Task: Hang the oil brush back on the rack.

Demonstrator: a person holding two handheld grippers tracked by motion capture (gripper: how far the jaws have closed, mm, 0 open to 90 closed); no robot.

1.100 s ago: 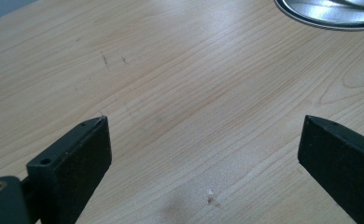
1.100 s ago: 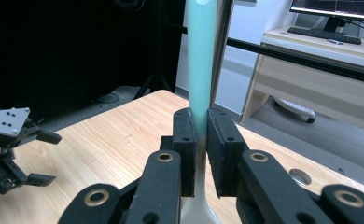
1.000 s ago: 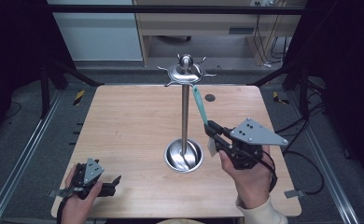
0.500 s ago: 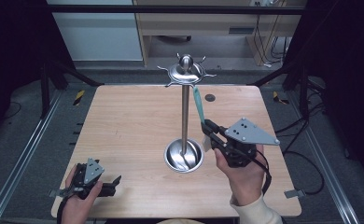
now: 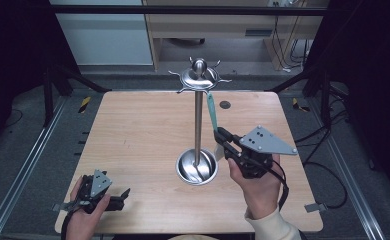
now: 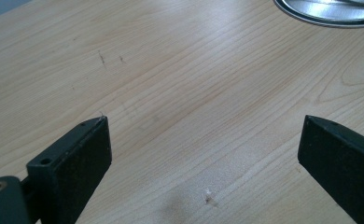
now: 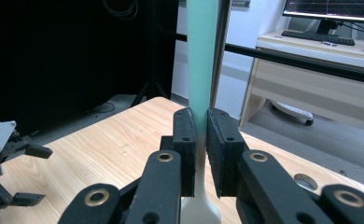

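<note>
One teal-handled utensil [image 7: 202, 56] stands clamped upright in the right gripper [image 5: 222, 139] beside one steel hook stand [image 5: 198, 120]; the left gripper [image 5: 119, 198] rests wide apart, empty, on the table [image 5: 133, 130].

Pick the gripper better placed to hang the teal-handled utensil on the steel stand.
Right. The right gripper is already shut on the teal-handled utensil, its handle tip near the hooks of the tall steel stand. The left gripper rests open at the wooden table near edge.

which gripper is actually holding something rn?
The right gripper: its jaws are clamped on the teal-handled utensil beside the stand's pole. The left gripper rests open on the table.
</note>
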